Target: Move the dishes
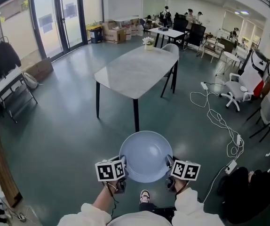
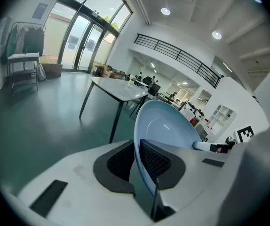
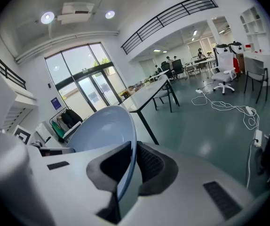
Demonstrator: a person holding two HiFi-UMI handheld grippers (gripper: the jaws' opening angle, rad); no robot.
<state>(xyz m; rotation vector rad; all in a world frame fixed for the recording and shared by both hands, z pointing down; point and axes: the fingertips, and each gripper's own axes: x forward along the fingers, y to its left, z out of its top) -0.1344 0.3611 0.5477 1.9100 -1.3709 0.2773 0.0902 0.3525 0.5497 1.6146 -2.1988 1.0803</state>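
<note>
In the lower middle of the head view, a pale blue dish (image 1: 146,155) is held in the air above the dark green floor (image 1: 69,126), carried between the two grippers. The left gripper (image 1: 121,167) clamps the dish's left rim and the right gripper (image 1: 168,166) clamps its right rim, each marker cube sitting just outside the dish. The left gripper view shows the thin rim running upright between the two dark jaw pads, which press on it from both sides. The right gripper view shows the same grasp on the opposite edge, with the dish's hollow filling the centre left of that frame. White sleeves (image 1: 191,208) and a shoe (image 1: 145,196) show at the bottom edge of the head view. Above the dish, towards the middle of the frame, stands a grey table (image 1: 135,72) on black legs, well apart from it. A white office chair (image 1: 241,86) and a loose white cable (image 1: 217,119) lie to the right, and glass doors (image 1: 57,18) fill the upper left.
</note>
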